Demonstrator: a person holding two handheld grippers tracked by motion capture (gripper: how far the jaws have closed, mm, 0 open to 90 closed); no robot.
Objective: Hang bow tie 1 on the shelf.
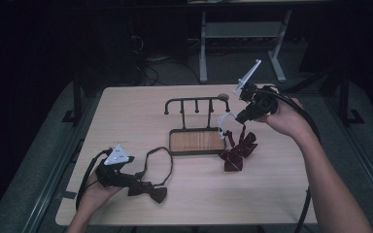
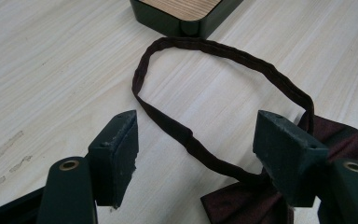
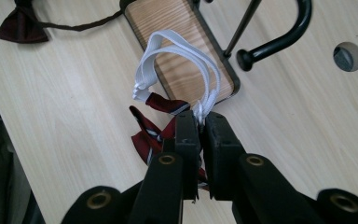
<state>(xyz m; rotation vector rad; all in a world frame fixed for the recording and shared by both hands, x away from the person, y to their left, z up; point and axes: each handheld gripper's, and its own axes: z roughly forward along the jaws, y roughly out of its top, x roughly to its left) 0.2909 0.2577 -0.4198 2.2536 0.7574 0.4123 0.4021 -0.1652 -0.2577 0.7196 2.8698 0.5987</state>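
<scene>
Right tongs clamped on the white elastic strap of a striped red bow tie, jaws pressed together with the strap pinched between them. In the high view, right tongs raised over the right end of the hanger stand, held in the right hand. Striped bow tie hanging from the strap, lower end touching the surface just to the right of the stand's wooden base. In the right gripper view, strap looped upward over the wooden base, bow tie bunched just below and to the left of the jaw tips, black hook of the stand near the upper right, beside a round hole in the surface.

Left tongs standing wide apart, gripping nothing, low over the surface. Between the jaws, the dark band of a dark maroon bow tie lying flat in an oval loop; the bow itself at the bottom of that view, against the right-side jaw. Corner of the stand's base beyond the loop. In the high view, left tongs near the front left of the surface in the left hand, dark bow tie just to their right, its band reaching toward the base. The two bow ties well apart, the base between them
</scene>
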